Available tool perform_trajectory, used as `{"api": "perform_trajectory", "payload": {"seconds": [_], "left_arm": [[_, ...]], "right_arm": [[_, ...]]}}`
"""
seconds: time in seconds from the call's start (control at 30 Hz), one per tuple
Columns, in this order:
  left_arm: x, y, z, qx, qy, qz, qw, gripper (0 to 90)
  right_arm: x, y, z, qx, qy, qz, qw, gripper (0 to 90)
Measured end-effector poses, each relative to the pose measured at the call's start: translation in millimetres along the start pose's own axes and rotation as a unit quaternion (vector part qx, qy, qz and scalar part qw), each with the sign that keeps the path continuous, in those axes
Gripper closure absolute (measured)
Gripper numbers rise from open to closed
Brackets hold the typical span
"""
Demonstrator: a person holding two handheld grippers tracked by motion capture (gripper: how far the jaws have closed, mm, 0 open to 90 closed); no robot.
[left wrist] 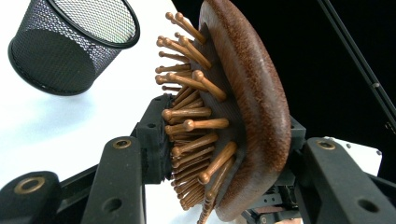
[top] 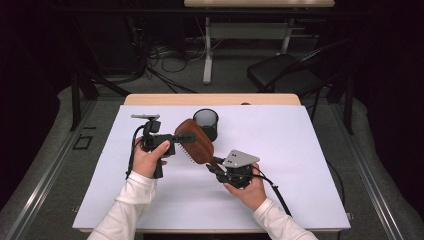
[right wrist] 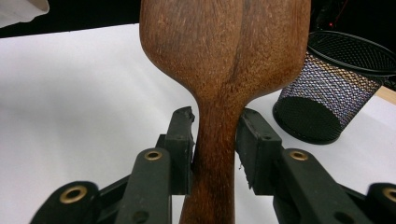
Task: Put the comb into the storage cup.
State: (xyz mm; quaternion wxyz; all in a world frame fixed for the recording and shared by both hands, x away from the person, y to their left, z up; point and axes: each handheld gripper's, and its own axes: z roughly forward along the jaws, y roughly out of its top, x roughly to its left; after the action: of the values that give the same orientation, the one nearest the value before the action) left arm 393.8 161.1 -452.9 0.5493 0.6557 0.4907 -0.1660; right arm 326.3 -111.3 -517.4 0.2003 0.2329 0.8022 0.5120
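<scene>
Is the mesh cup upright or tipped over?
Upright: the mesh cup stands on its base on the table, open rim up.

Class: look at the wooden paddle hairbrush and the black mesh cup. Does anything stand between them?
No. The brown wooden paddle hairbrush sits beside the black wire-mesh cup, with nothing visible but white table between them.

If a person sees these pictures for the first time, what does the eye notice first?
First, the brown wooden hairbrush, held above the white table near its middle. The left gripper clamps its head and the right gripper is at its handle. Just behind stands a black mesh cup, upright.
</scene>
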Motion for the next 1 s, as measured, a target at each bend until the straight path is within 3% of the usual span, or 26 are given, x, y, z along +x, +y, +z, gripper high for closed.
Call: {"api": "perform_trajectory", "payload": {"seconds": [1.0], "left_arm": [[1.0,2.4,-7.2,-0.017,-0.003,0.002,0.9999,51.5]], "right_arm": [[-4.6,2.5,-4.6,-0.018,-0.003,0.014,0.9997,58.4]]}}
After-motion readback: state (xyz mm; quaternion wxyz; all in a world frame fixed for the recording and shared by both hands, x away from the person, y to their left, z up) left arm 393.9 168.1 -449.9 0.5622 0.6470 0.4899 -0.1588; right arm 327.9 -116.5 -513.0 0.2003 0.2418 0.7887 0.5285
